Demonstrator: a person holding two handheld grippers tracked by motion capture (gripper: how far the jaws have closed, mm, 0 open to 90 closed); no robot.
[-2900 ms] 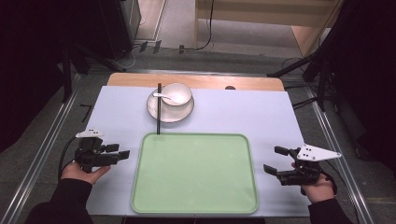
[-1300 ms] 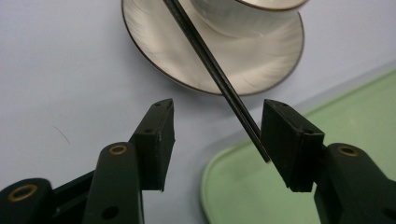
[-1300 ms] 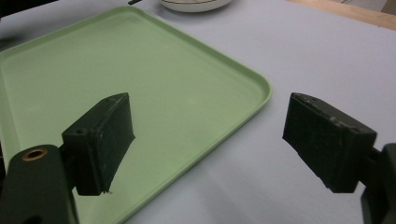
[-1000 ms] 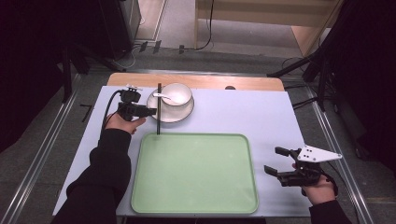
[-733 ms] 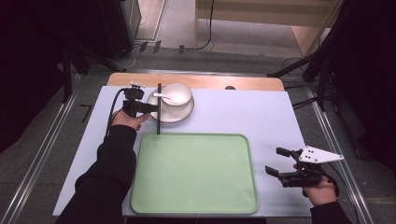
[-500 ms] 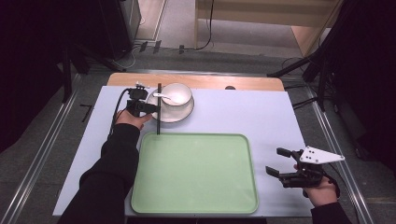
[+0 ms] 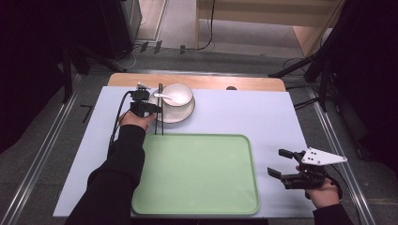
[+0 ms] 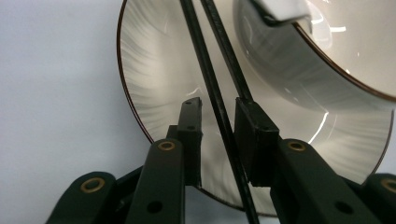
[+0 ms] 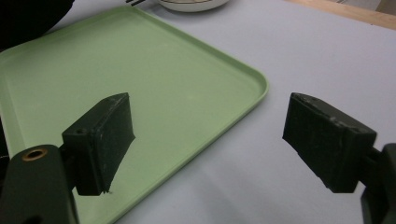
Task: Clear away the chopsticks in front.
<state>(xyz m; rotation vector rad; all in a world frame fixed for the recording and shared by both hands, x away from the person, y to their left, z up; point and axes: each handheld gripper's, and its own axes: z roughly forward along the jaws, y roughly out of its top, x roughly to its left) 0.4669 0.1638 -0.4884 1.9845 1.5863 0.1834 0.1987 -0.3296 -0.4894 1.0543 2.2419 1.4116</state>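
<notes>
Since the earliest frame my left gripper has left the table's near-left corner and now sits at the plate, at the far edge of the table. Its jaws have just been closing, with the two black chopsticks between them; one pad touches a stick, the other stands just off, so they are not clamped. My right gripper has stayed beside the tray, jaws wide apart over bare table. I count two chopsticks, one plate, one bowl, one white spoon, one green tray.
</notes>
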